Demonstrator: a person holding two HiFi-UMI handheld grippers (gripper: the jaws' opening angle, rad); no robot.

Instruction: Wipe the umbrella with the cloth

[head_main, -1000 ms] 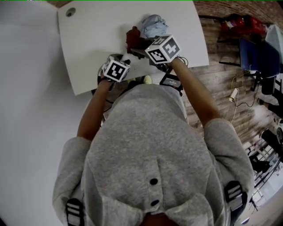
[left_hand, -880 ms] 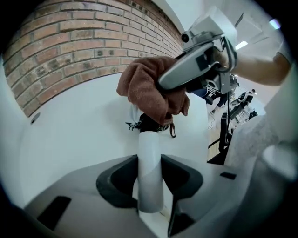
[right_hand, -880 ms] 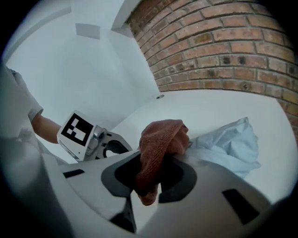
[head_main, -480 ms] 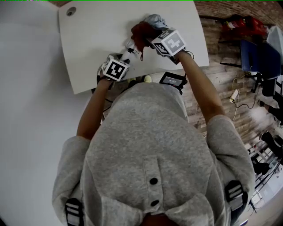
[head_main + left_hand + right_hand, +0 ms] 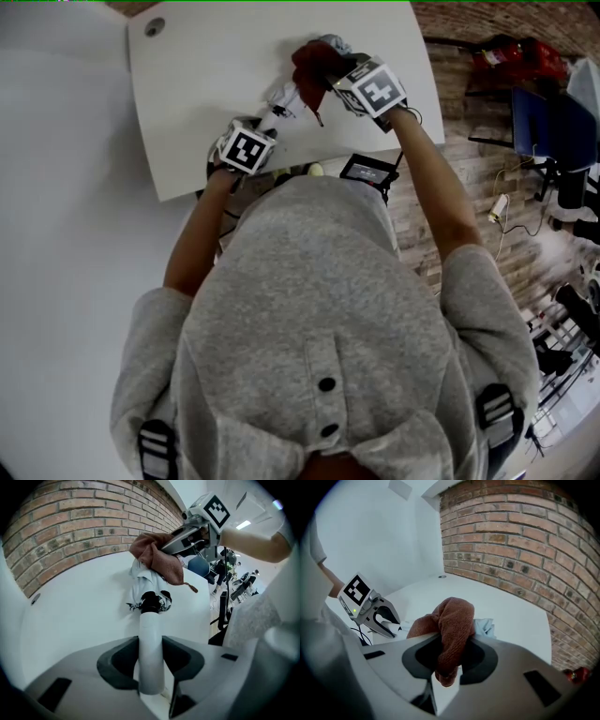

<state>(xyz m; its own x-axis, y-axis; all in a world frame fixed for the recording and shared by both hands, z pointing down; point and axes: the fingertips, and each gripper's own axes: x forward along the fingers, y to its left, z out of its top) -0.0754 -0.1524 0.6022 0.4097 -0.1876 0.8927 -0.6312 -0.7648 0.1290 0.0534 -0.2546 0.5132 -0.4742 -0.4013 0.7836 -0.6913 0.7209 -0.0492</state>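
A folded pale umbrella (image 5: 143, 581) lies on the white table (image 5: 206, 75), its white handle (image 5: 151, 644) pointing at me. My left gripper (image 5: 151, 656) is shut on that handle near the table's front edge (image 5: 262, 127). A rust-brown cloth (image 5: 452, 620) hangs bunched between the jaws of my right gripper (image 5: 450, 660), which is shut on it. In the head view the cloth (image 5: 312, 70) rests on the far part of the umbrella (image 5: 281, 97), with the right gripper (image 5: 330, 80) just right of it. Pale fabric (image 5: 485, 626) shows behind the cloth.
A round grommet hole (image 5: 154, 26) sits in the table's far left corner. A brick wall (image 5: 525, 550) rises behind the table. Right of the table are wooden flooring, cables (image 5: 497, 202) and a red object (image 5: 511, 52). A dark device (image 5: 370, 171) lies below the front edge.
My right gripper has carried the cloth away from me along the umbrella, toward its far end, and has turned. The left gripper and the handle have stayed put.
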